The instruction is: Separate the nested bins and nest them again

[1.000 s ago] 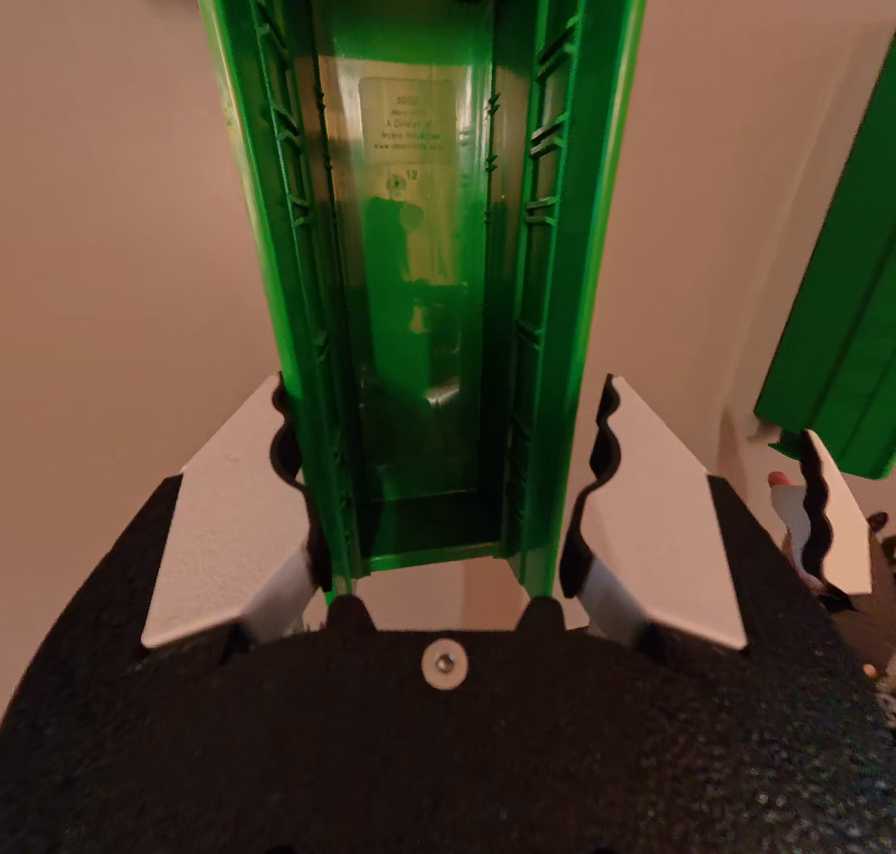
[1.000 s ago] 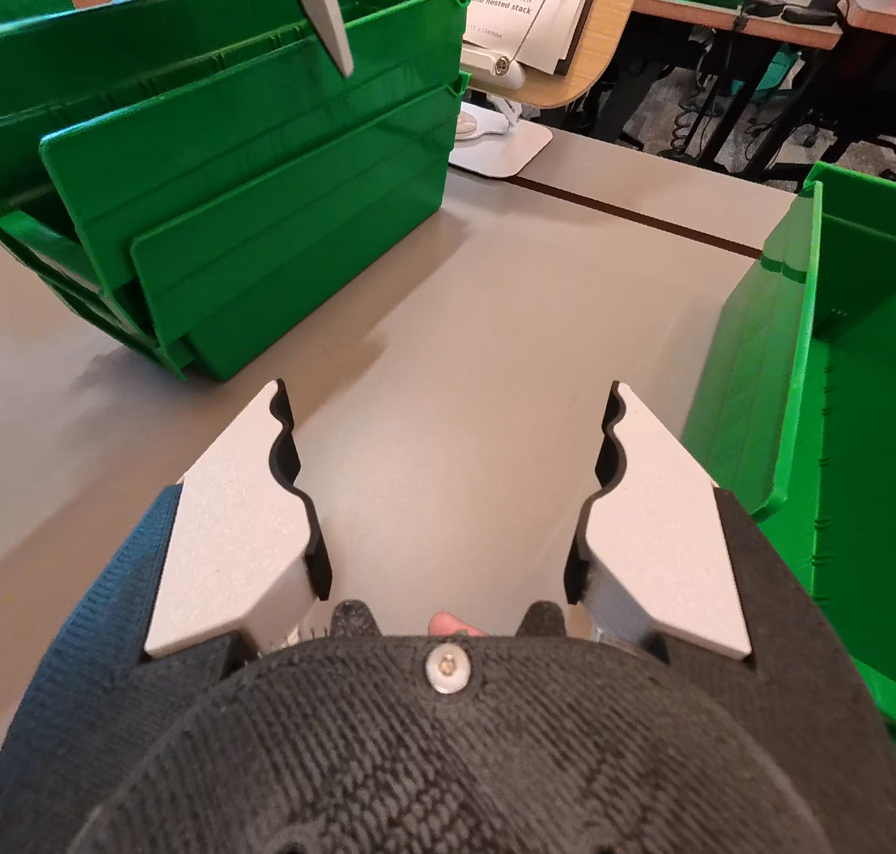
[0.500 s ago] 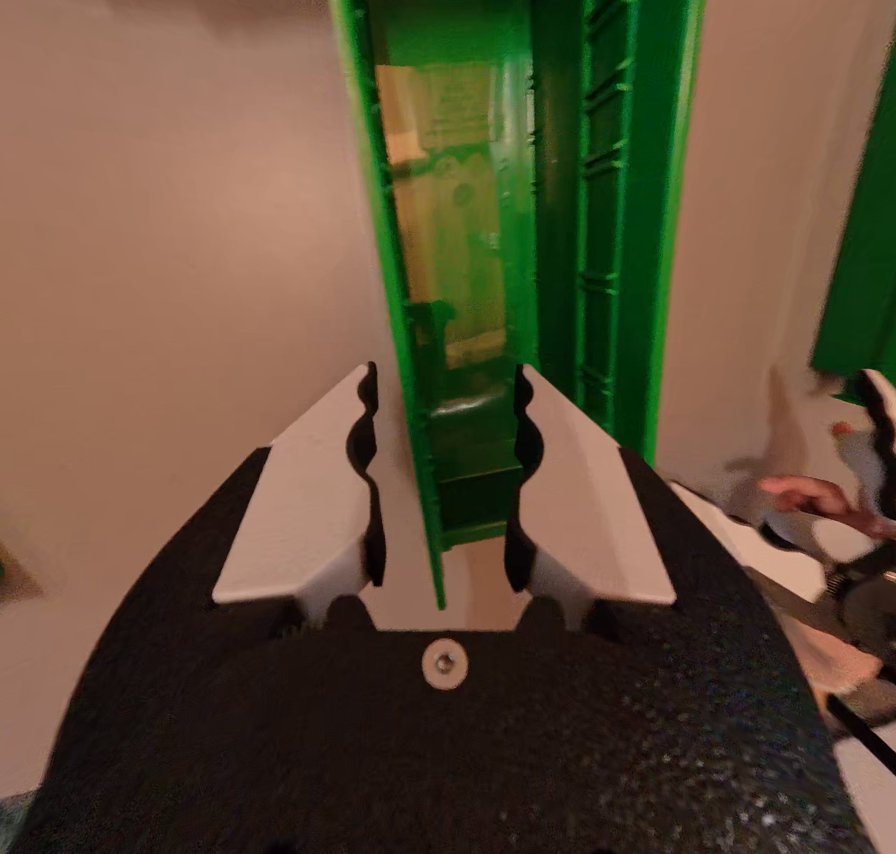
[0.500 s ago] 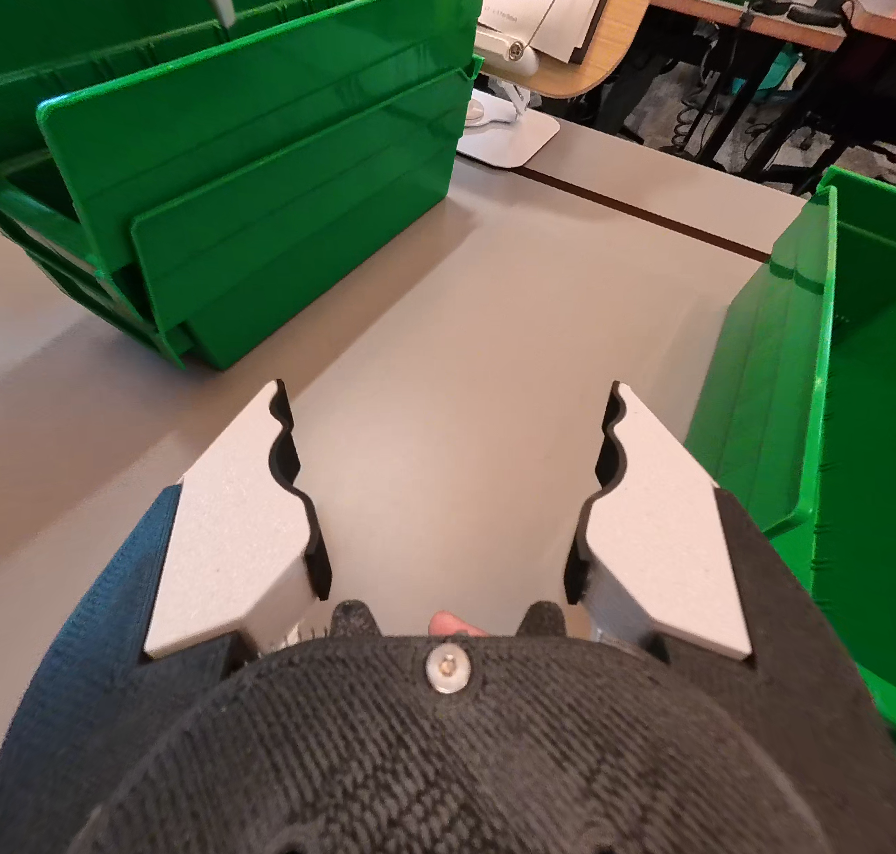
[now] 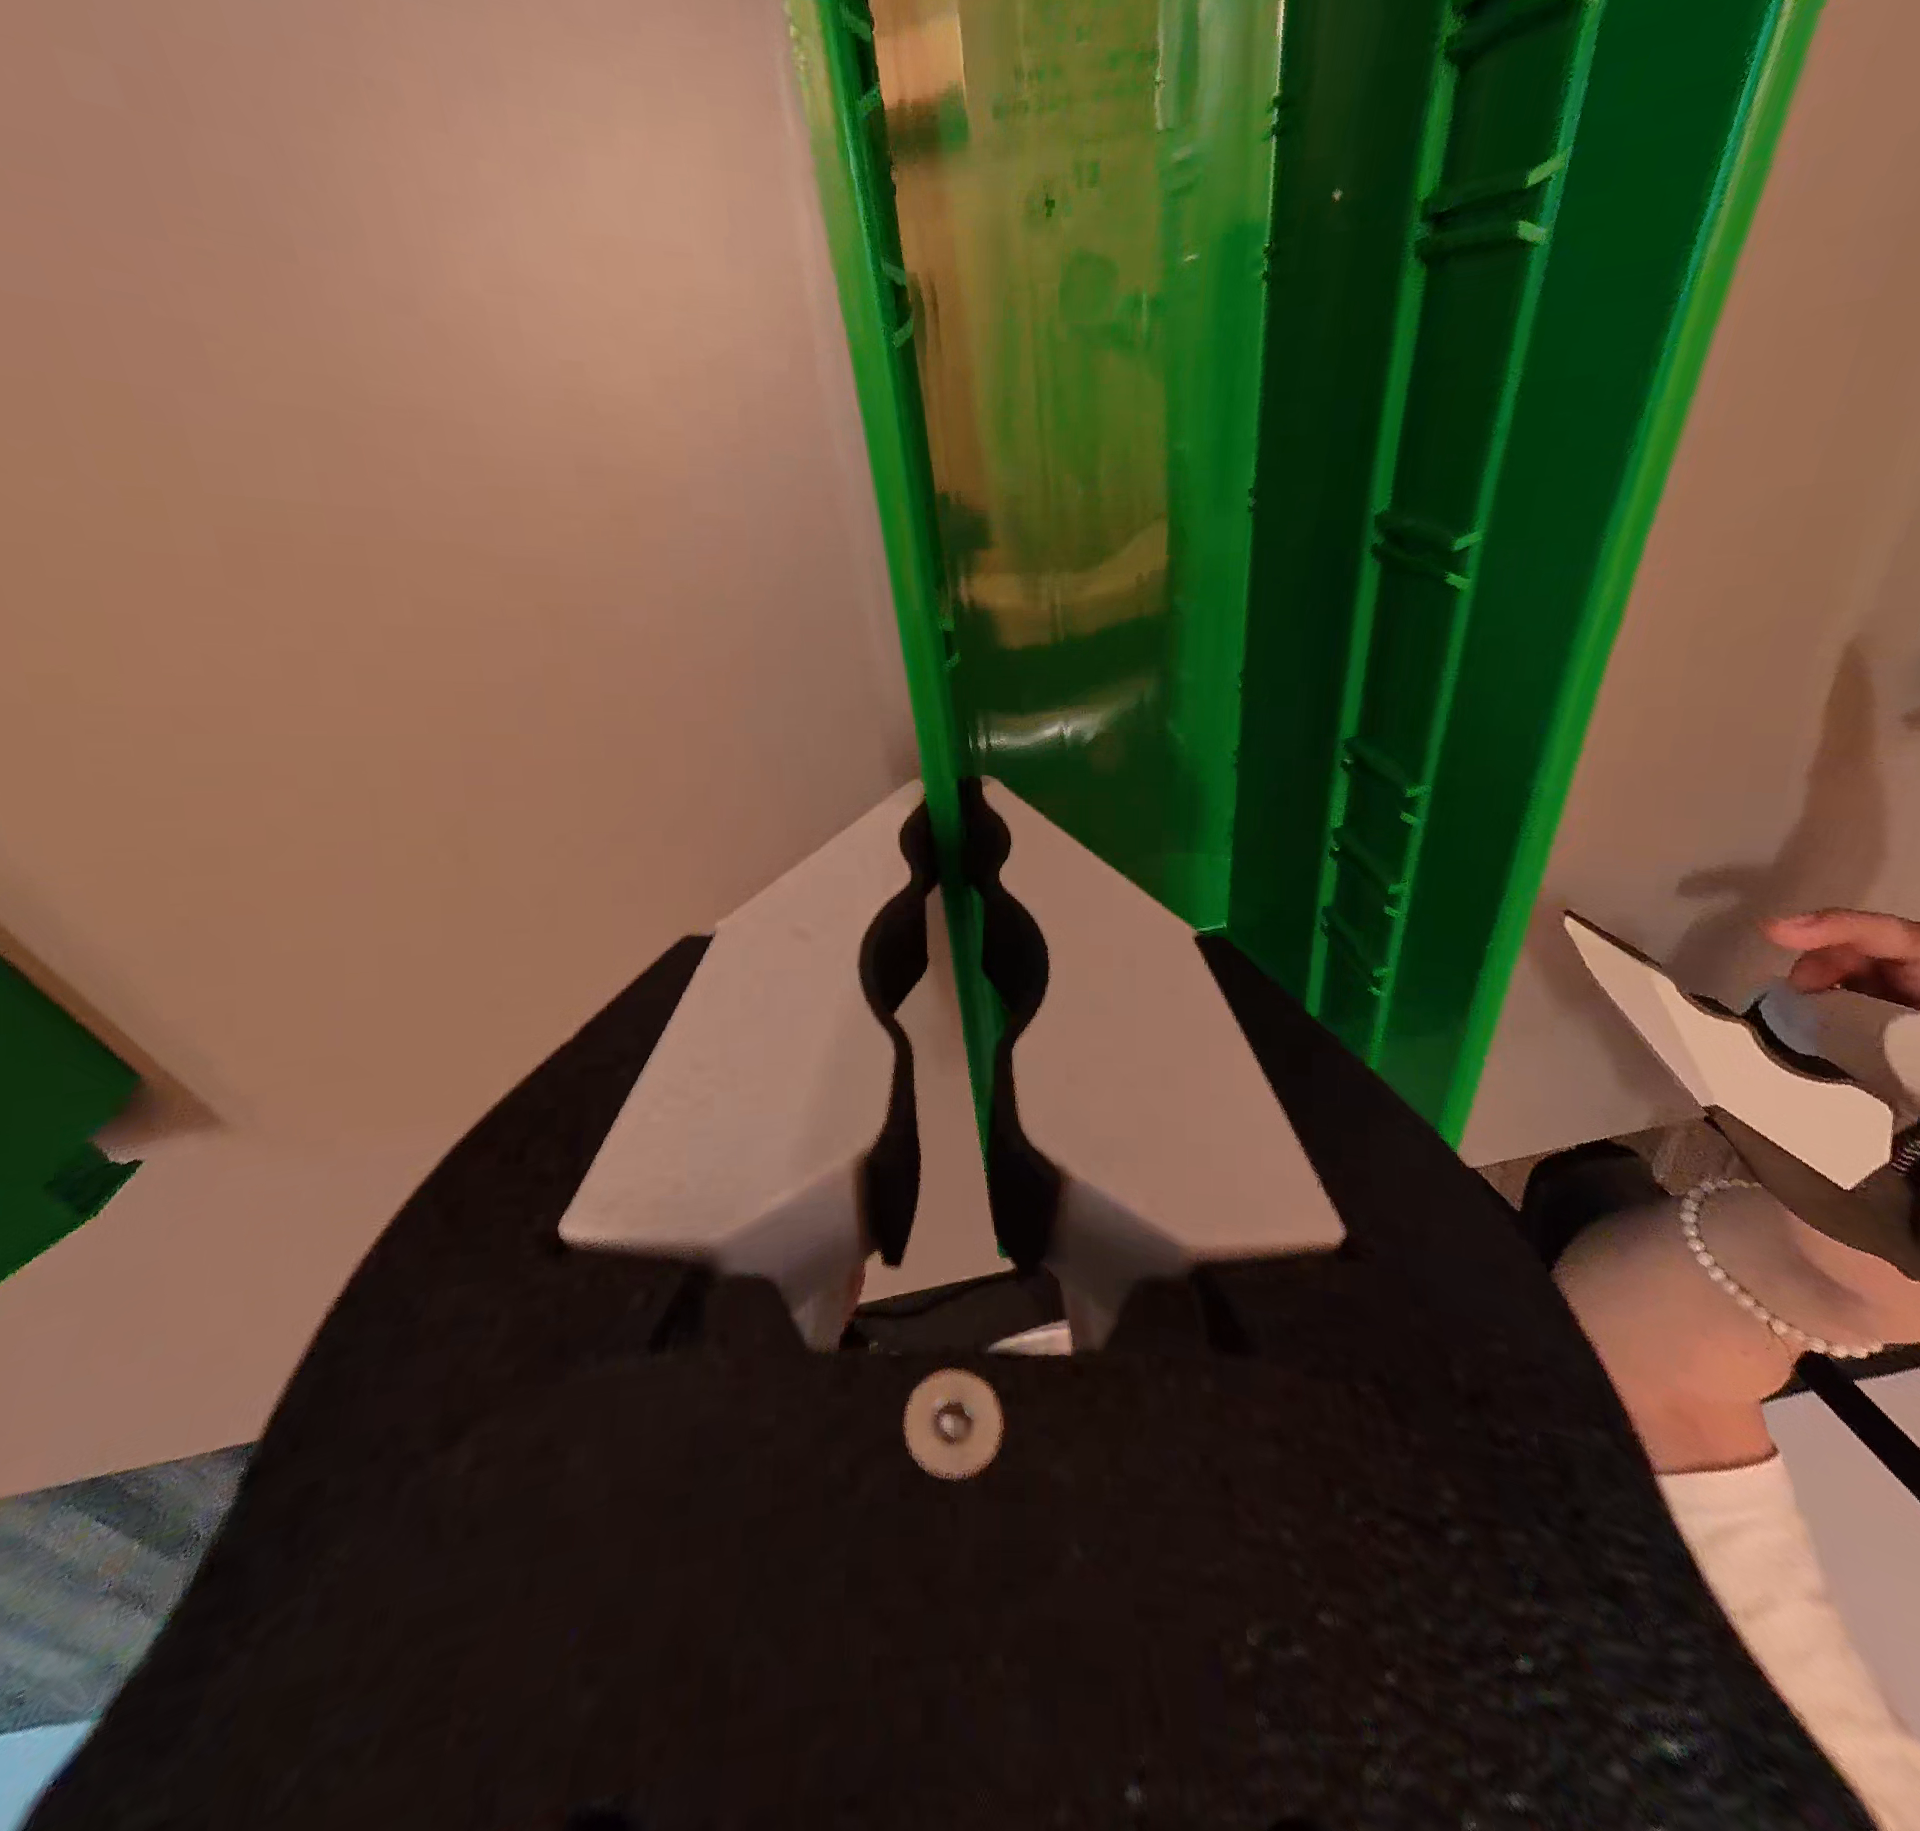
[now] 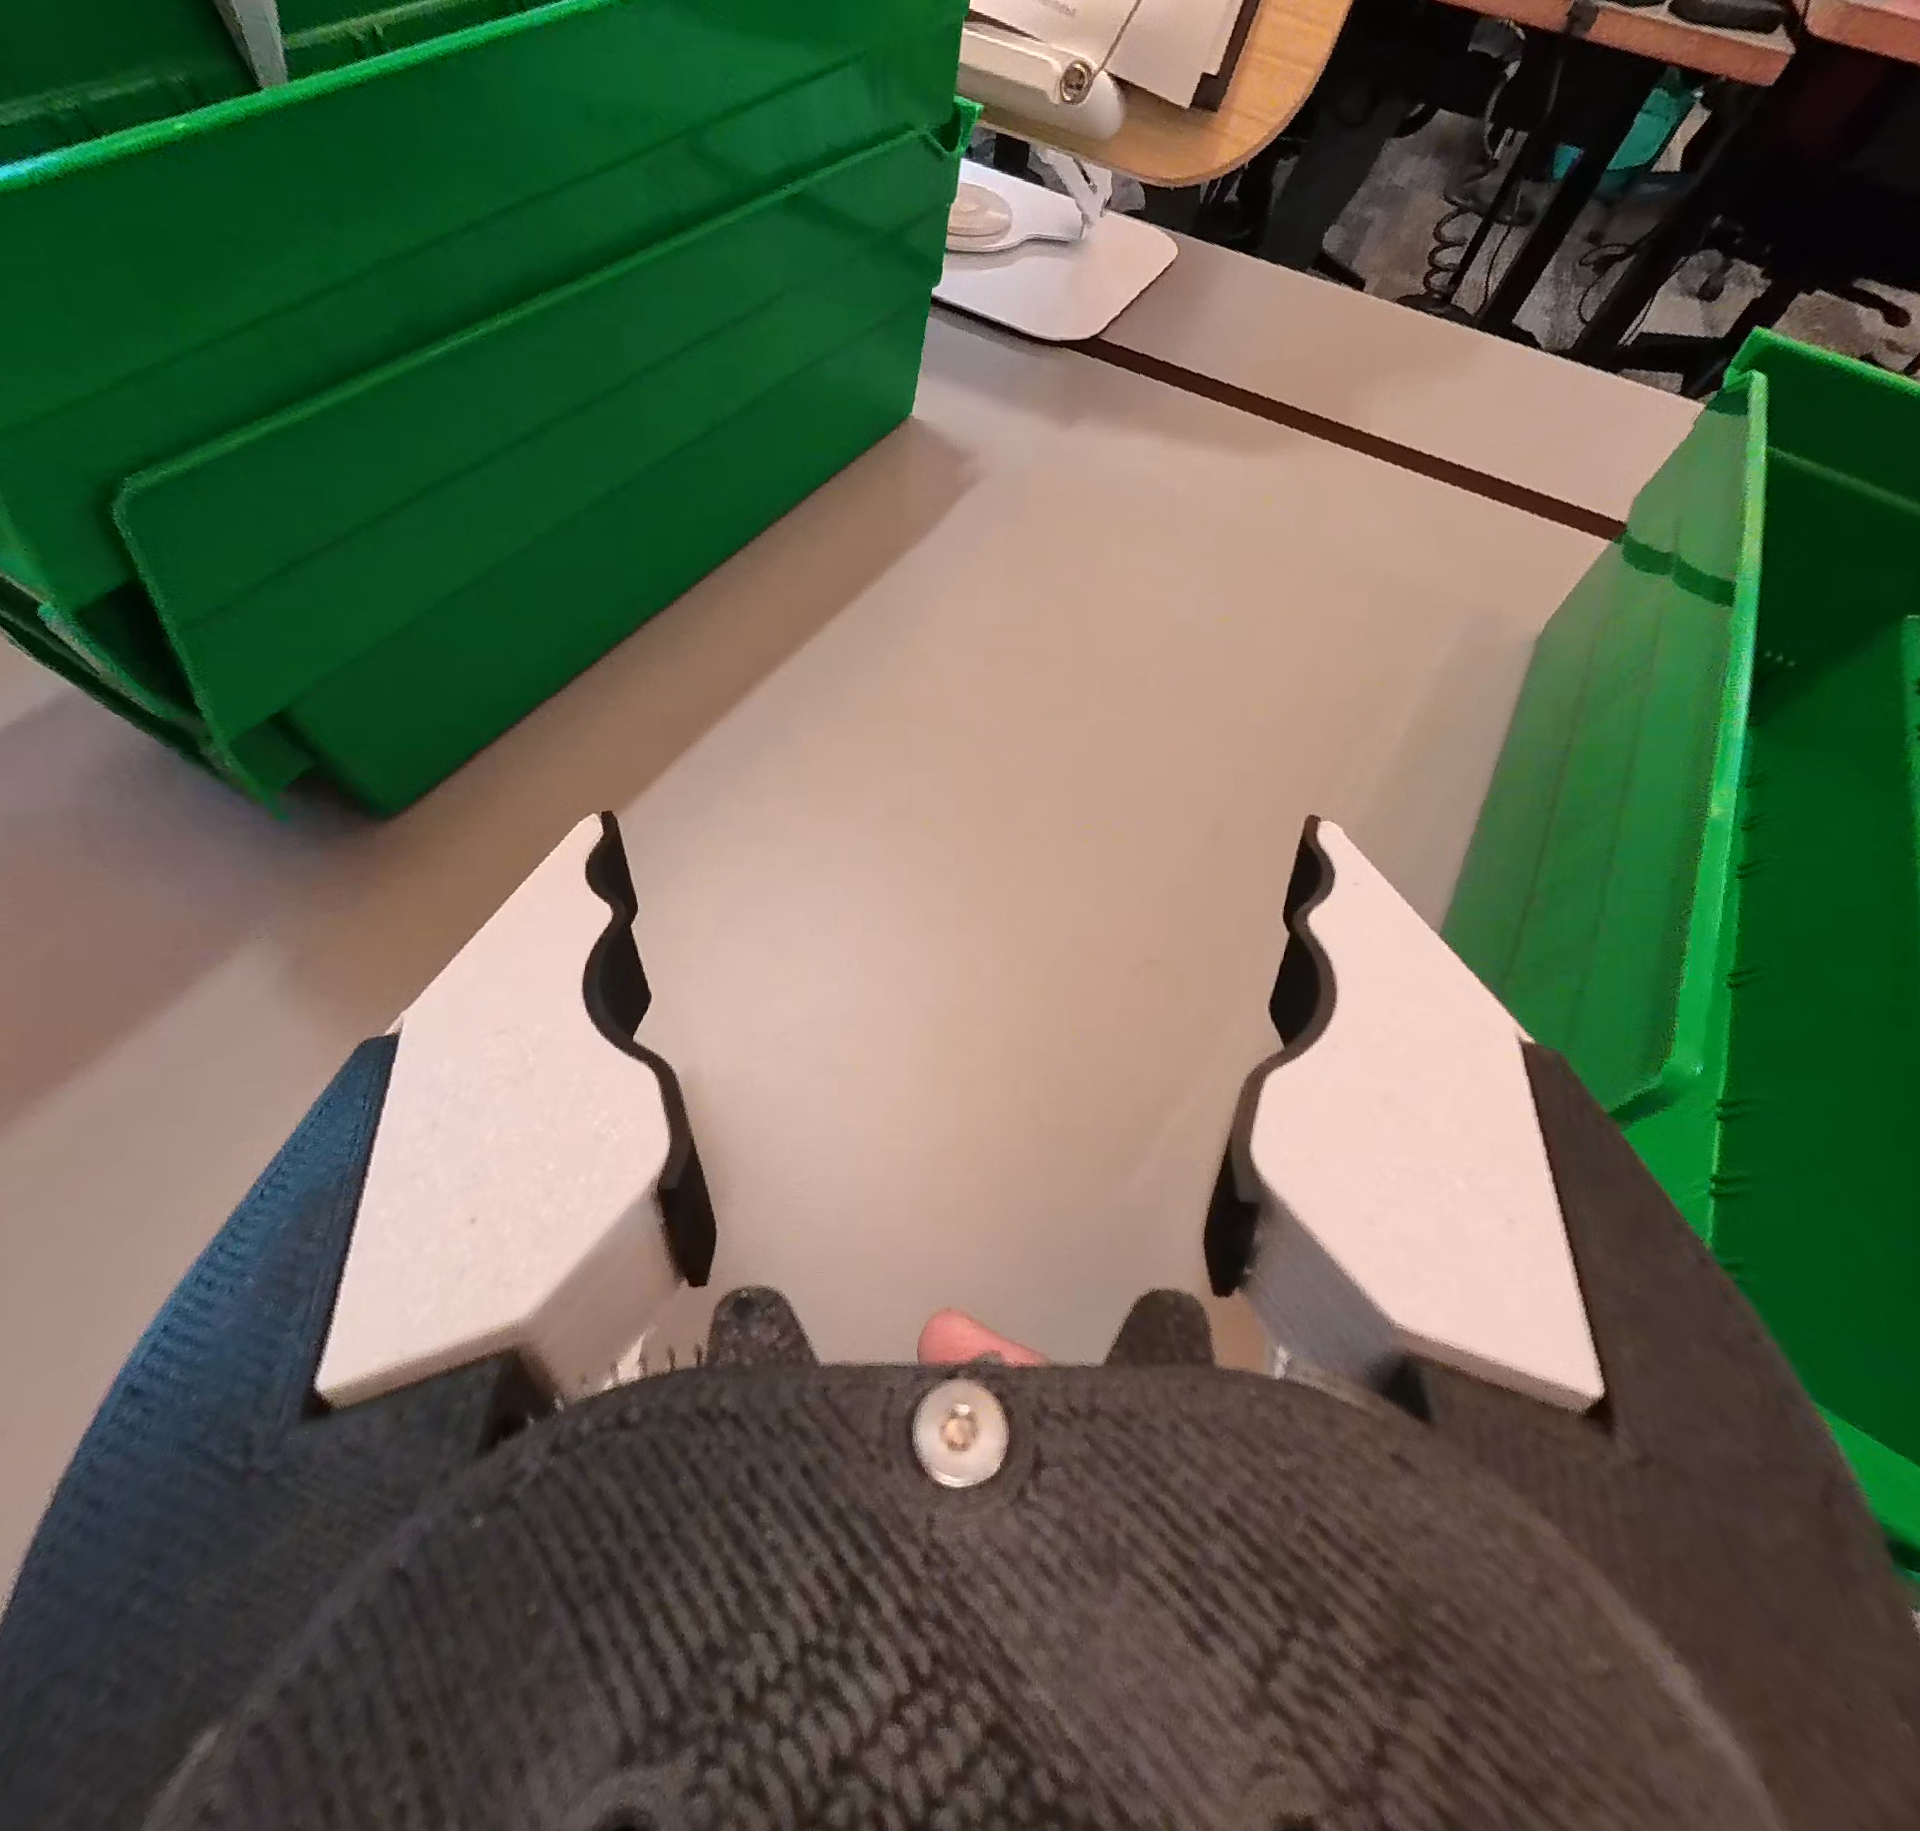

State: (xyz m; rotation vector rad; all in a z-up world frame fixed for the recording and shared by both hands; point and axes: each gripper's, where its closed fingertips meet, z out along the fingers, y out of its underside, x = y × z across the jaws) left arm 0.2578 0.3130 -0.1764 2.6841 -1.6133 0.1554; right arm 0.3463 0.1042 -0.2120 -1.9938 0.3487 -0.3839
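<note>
Surface: a smooth grey-beige surface (image 6: 935, 742) with a dark seam line across its far part; desks, chairs and cables stand beyond its far edge.
Open room: a bare lane of surface runs ahead of the right fingers, between the green bin stack (image 6: 499, 358) to their left and a single green bin (image 6: 1704, 846) close on their right.
Left gripper (image 5: 954, 825): fingers clamped on the thin side wall of a green bin (image 5: 1351, 431), one finger inside it, one outside; the bin's long glossy ribbed interior stretches away ahead.
Right gripper (image 6: 956, 846): fingers spread wide with nothing between them, held low above the surface.
Fingers: white wedge shapes with wavy black inner pads, set in rough black housings.
Stack: nested hard-plastic bins, their rims stepped one above another.
</note>
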